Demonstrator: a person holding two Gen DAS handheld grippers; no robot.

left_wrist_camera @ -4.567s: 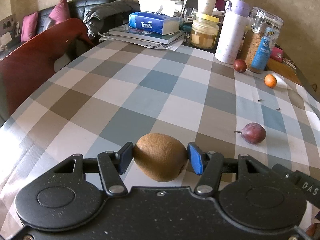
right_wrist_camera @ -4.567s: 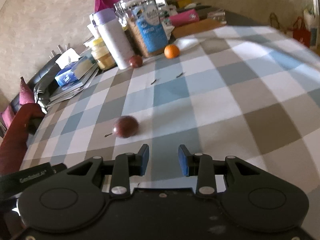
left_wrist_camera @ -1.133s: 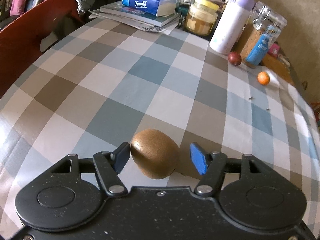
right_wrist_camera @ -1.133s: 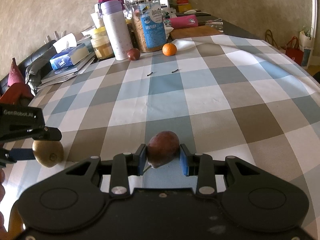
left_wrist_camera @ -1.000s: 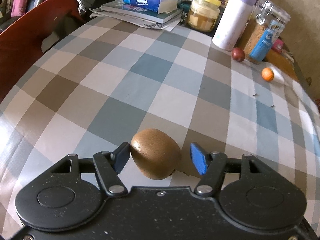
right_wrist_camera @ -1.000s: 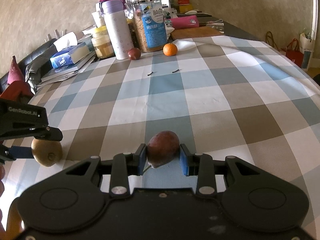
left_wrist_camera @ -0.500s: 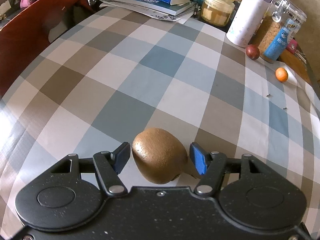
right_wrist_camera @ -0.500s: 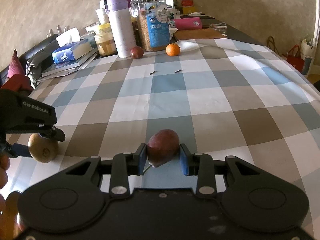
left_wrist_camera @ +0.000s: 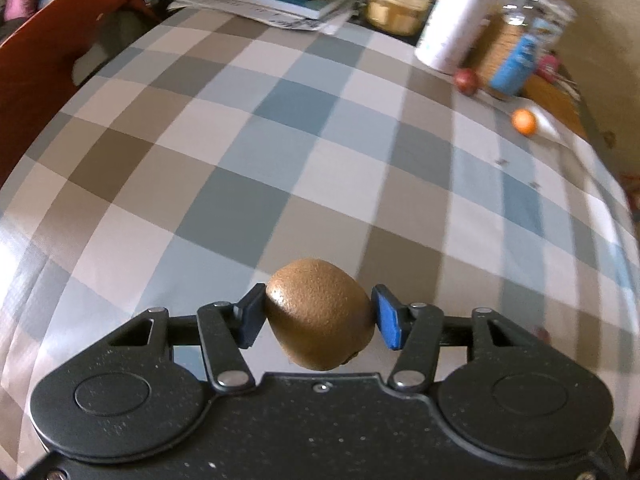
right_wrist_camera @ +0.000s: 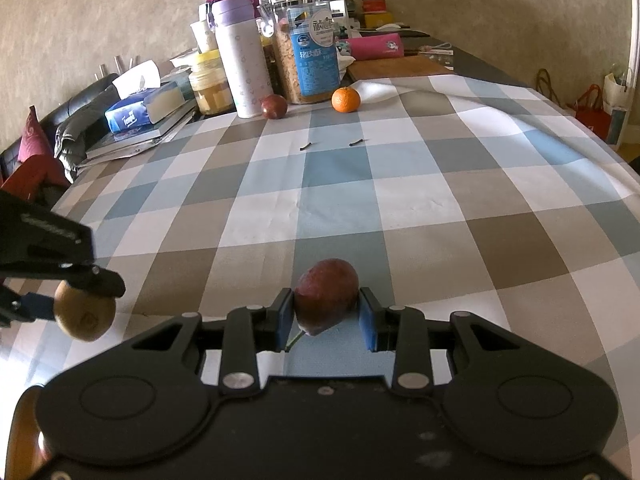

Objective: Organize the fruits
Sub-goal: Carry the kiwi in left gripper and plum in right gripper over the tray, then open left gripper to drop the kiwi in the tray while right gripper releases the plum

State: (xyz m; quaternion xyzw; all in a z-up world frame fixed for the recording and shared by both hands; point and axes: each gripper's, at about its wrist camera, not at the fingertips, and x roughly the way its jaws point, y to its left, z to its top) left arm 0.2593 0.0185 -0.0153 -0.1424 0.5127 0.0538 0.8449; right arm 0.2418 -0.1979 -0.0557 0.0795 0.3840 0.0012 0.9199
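Left wrist view: the left gripper [left_wrist_camera: 318, 318] tilts steeply down; its jaws, just closing, clamp the fuzzy brown oval kiwi [left_wrist_camera: 319, 314] above the glossy checked tablecloth [left_wrist_camera: 280, 152].
Right wrist view: the right gripper [right_wrist_camera: 326, 318] angles down, clamped on the smooth dark-red plum [right_wrist_camera: 327, 295] over the tablecloth.

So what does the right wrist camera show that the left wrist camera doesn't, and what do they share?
Only the right wrist view shows the right gripper shut on a dark red plum, plus the left gripper from the side.

Only the left wrist view shows the left gripper's jaws from behind; they have just been closing and now press the kiwi, and the red chair back shows.

Both show the kiwi, the mandarin, a second plum by the white flask, and the checked tablecloth.
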